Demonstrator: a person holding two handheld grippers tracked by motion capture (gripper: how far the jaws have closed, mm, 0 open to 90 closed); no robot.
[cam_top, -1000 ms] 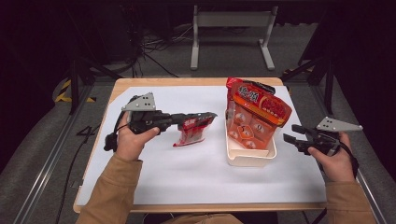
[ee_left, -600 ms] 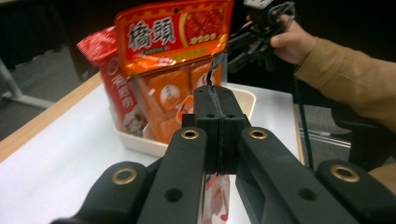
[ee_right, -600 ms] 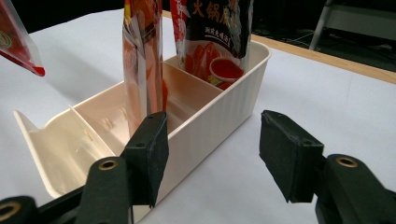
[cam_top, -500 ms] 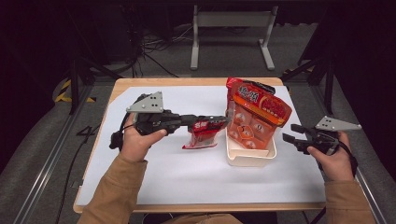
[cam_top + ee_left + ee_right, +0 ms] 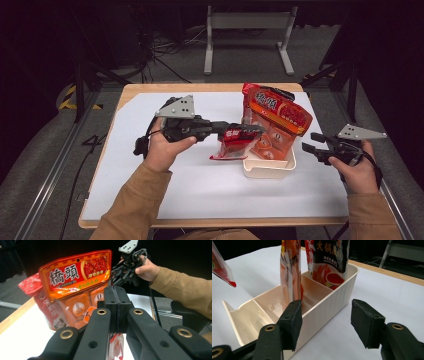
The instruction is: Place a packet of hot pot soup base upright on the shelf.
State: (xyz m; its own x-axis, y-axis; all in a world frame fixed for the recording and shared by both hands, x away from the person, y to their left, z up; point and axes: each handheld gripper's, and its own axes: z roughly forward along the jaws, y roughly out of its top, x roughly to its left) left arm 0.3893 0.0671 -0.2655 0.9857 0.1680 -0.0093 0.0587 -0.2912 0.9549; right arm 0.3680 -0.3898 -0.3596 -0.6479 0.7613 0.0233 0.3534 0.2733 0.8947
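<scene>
1. The red sachet (image 5: 235,142) is showing glossy, crinkled plastic film.
2. The orange pouch (image 5: 276,111) is gleaming with a smooth, shiny printed foil.
3. The cream bin (image 5: 329,298) is looking like ribbed, matt plastic.
4. The tabletop (image 5: 150,200) is wearing a matt white sheet, with bare wood at its edges.
5. The right gripper (image 5: 325,322) is showing rough, matt black pads (image 5: 365,325).

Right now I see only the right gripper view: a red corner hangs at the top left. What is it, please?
Observer: It is a small red packet; the left gripper holds its top, fingers shut.
Operator: Is it over the bin?
Observer: No, it hangs beside the cream bin, on its left, above the white sheet.
Operator: And the tall packet's other face?
Observer: The tall packet has an orange front with big white characters.
</scene>
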